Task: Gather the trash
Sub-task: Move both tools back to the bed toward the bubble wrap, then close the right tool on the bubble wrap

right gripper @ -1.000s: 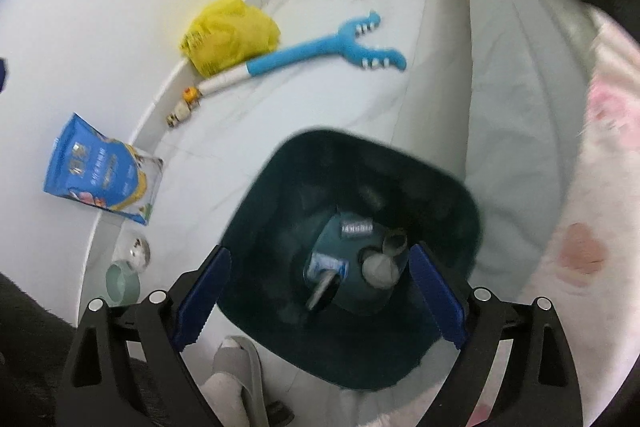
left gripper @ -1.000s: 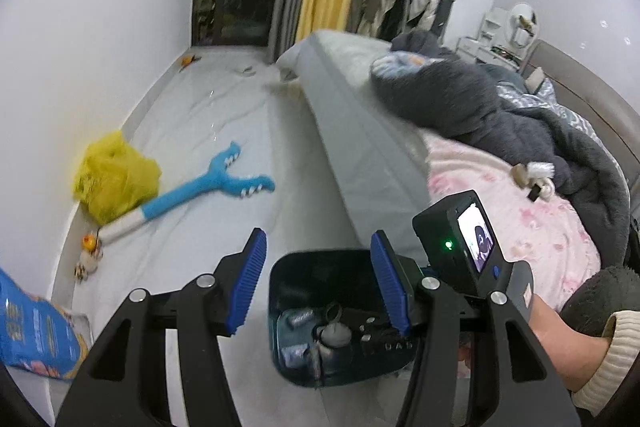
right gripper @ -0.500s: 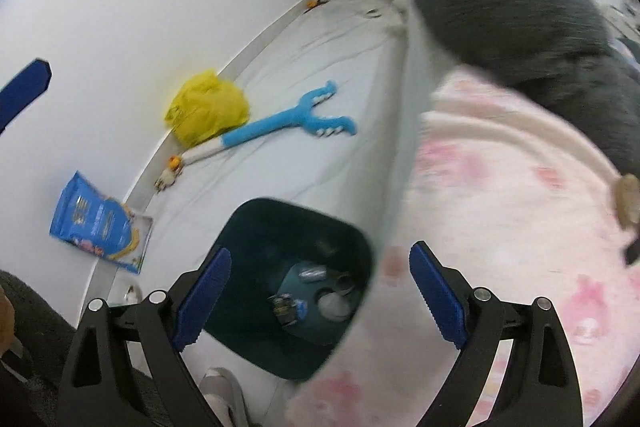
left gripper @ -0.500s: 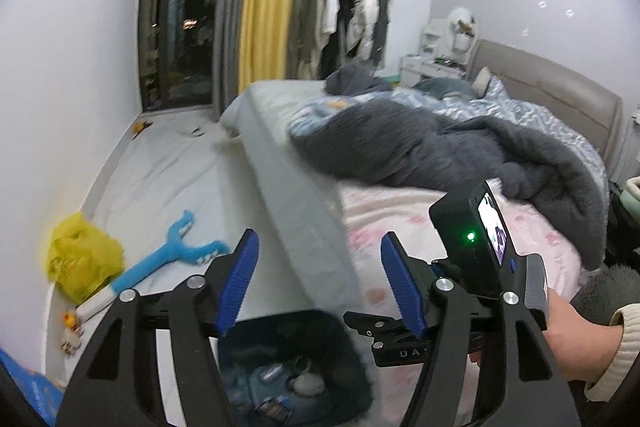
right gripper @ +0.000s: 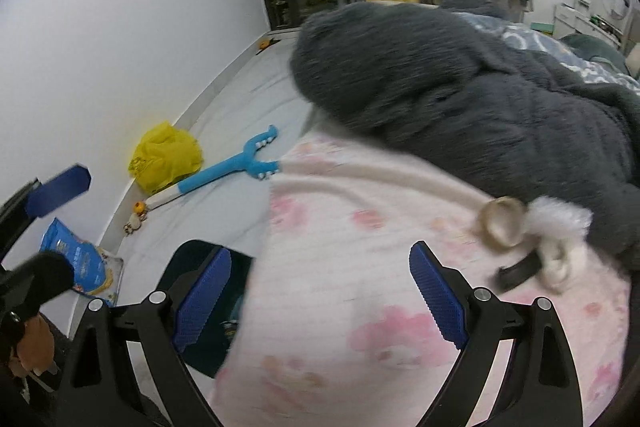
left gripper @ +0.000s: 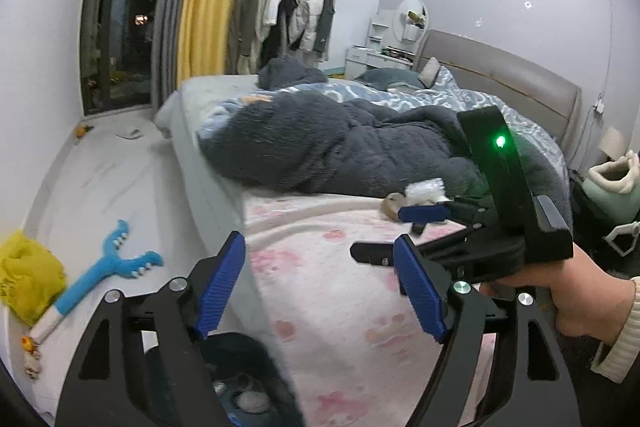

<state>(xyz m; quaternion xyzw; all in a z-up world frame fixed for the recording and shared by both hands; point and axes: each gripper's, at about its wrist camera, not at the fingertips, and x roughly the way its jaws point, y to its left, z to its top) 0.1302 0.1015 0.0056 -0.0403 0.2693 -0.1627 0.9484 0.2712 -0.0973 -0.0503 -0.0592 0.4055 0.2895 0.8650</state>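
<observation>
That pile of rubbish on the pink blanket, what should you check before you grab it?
1. Right gripper open and empty: ok.
2. Left gripper empty: ok, its jaws have just been opening with nothing between them.
3. Trash pile visible, tape roll, white fluffy wad and a black piece on the pink blanket: ok.
4. Right gripper at the pile: not ok, the pile sits off to its right.
5. Dark bin beside the bed: ok.
6. Tape roll free of the wad: cannot tell, blurred.
</observation>
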